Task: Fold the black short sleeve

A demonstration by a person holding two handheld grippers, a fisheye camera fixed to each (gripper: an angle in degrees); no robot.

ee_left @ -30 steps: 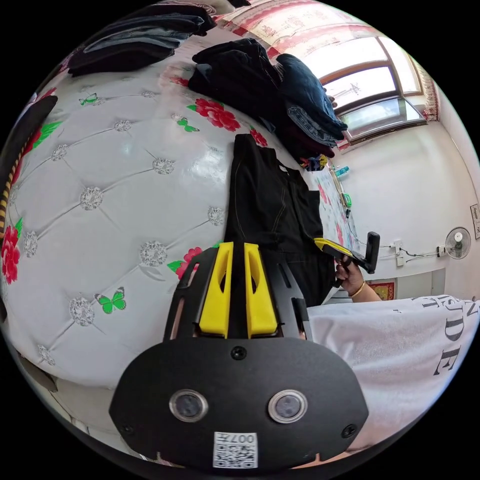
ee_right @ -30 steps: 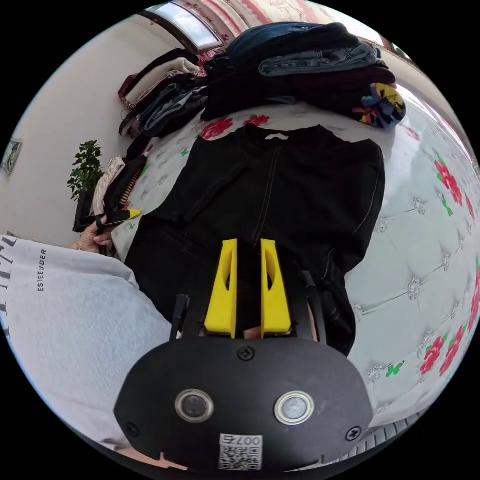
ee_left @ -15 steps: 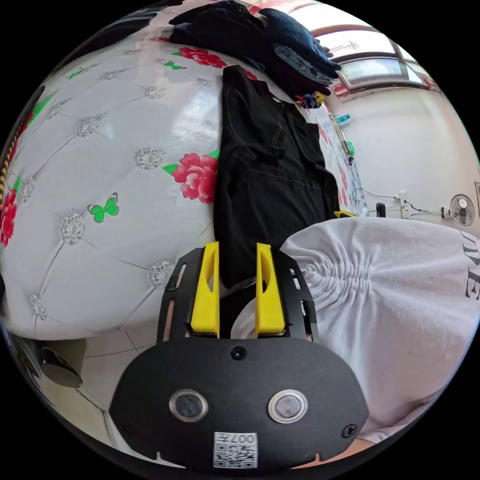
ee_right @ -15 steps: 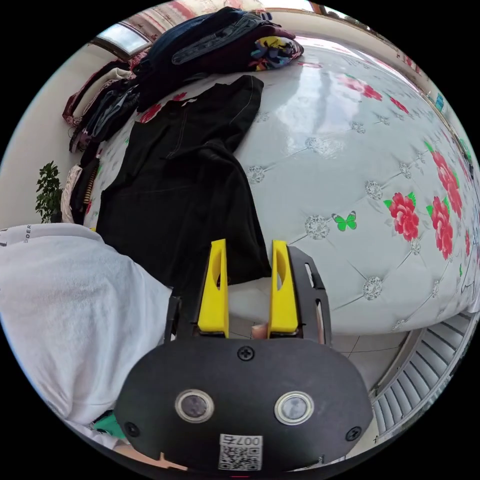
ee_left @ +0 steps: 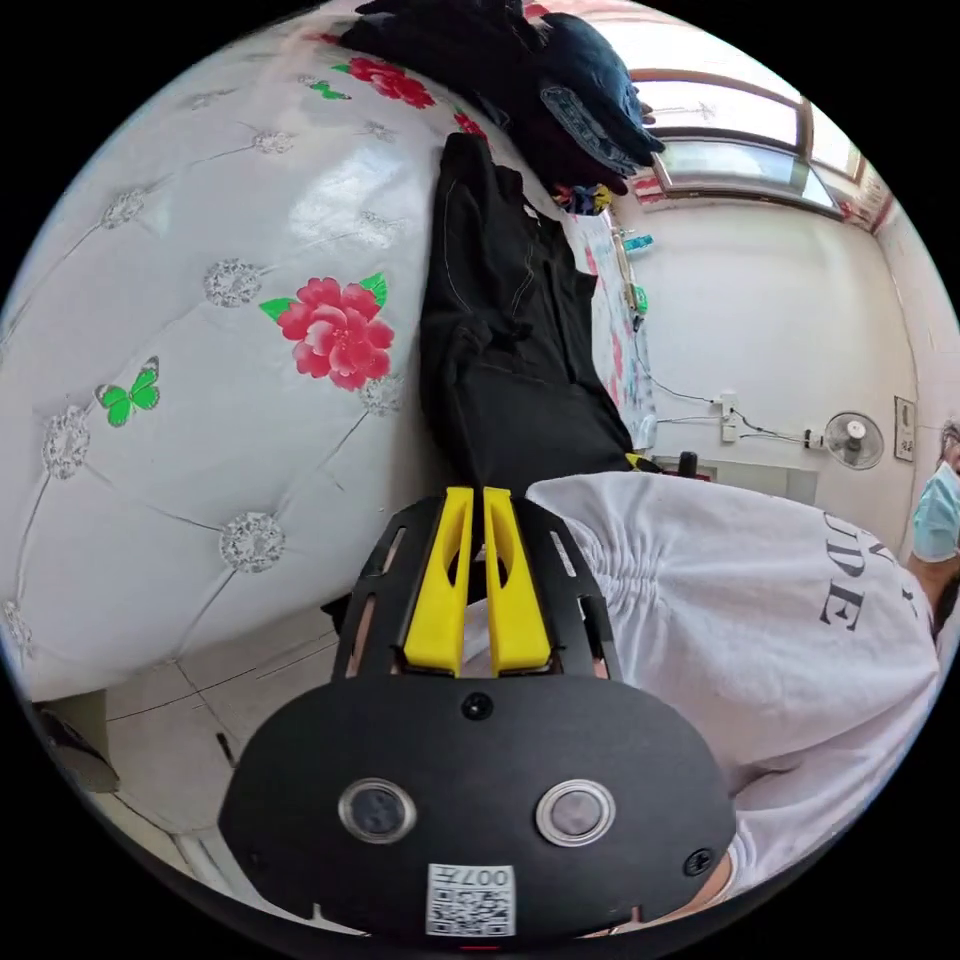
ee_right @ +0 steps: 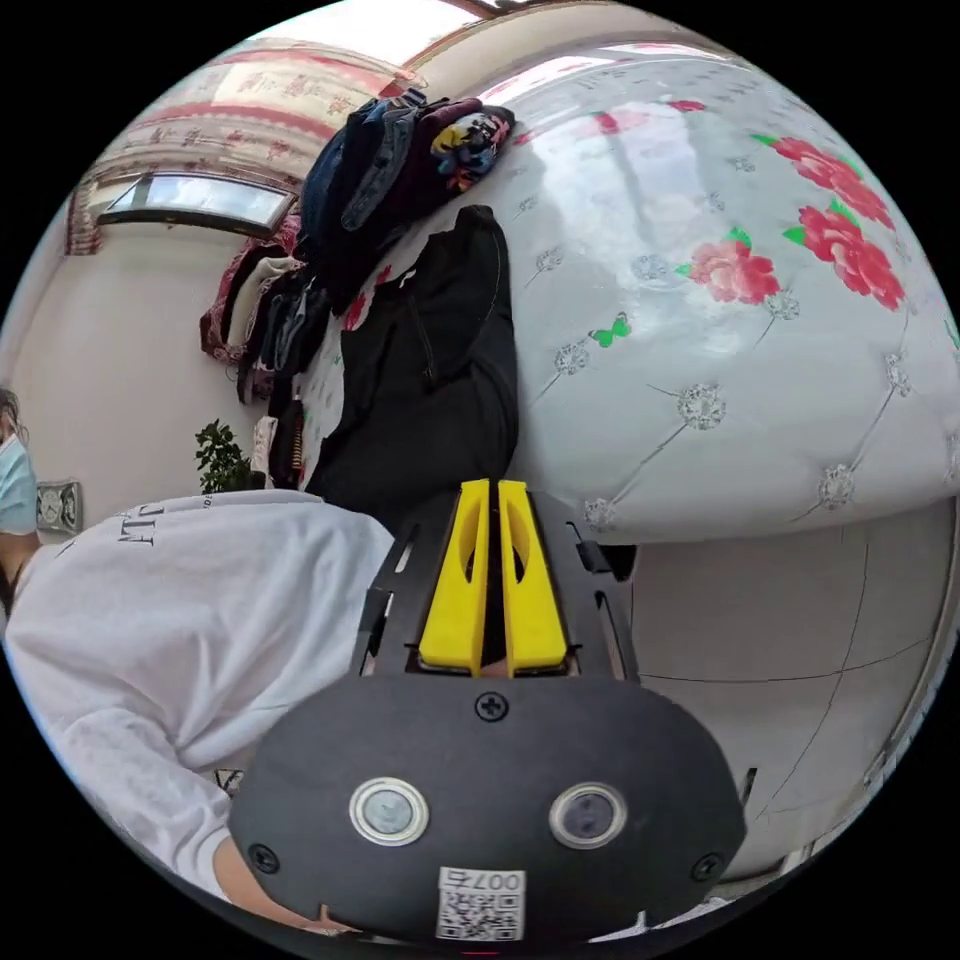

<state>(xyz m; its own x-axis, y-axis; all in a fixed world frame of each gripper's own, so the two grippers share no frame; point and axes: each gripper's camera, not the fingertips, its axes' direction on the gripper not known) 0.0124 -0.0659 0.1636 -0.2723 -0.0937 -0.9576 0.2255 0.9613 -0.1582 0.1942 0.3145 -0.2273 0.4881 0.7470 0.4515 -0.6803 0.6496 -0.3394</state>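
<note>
The black shirt [ee_left: 510,340] is laid on the bed [ee_left: 200,330], stretching away toward 12 o'clock; its near hem is pinched by both left tongs [ee_left: 478,500] and right tongs [ee_right: 492,495].

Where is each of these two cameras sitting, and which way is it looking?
Left gripper view: rides on the left tongs, low at the bed's near edge, looking along the black shirt toward the window; the person's white top shows.
Right gripper view: rides on the right tongs, at the same edge, looking up the black shirt toward the clothes pile; white top shows.
Both share the shirt, the flowered bed and the pile.
</note>
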